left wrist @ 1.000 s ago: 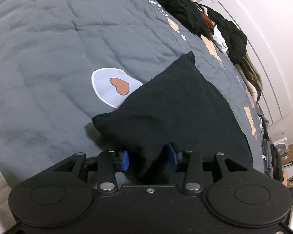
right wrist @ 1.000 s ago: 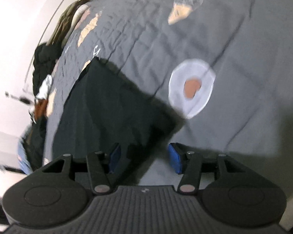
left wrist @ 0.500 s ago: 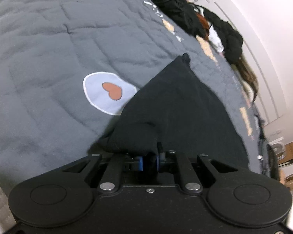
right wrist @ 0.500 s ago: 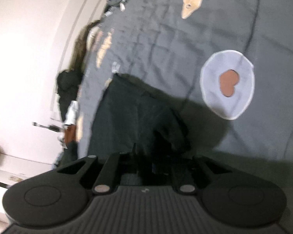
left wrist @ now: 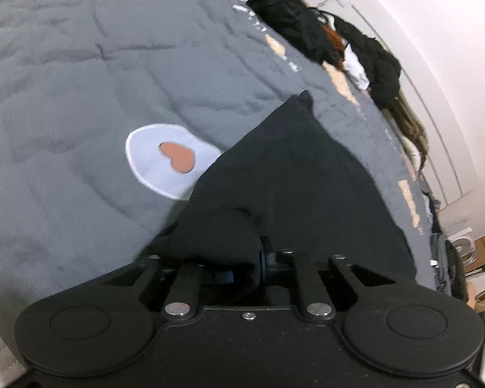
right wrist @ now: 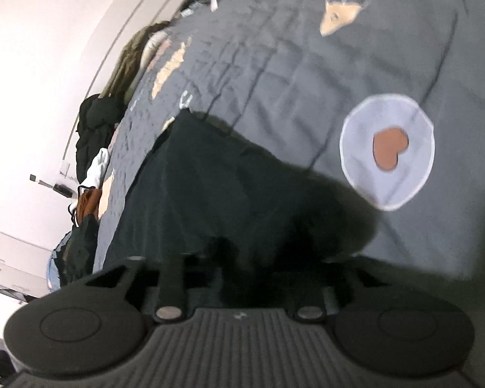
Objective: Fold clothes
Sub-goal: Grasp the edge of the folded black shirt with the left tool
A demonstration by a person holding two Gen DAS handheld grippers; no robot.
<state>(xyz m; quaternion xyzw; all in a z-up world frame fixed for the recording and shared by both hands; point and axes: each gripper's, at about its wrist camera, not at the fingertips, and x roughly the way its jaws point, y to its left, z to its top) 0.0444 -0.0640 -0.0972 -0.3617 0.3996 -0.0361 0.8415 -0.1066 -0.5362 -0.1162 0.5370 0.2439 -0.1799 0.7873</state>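
Garment: a black garment (left wrist: 300,181) lay on the grey bed cover (left wrist: 64,97), its near corners bunched up.
Left gripper (left wrist: 245,266): jaws closing, pinching a fold of the cloth.
Right gripper (right wrist: 239,271): jaws easing apart, dark cloth between them.
Left view only: blue pads.
Right view only: hedgehog print (right wrist: 346,3).
Open room: bare cover beyond the heart patch (right wrist: 388,152); clothes pile (left wrist: 326,42) along the wall edge.

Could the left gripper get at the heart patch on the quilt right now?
Probably not: the left gripper is closing on the black garment, whose edge also overlaps the heart patch.
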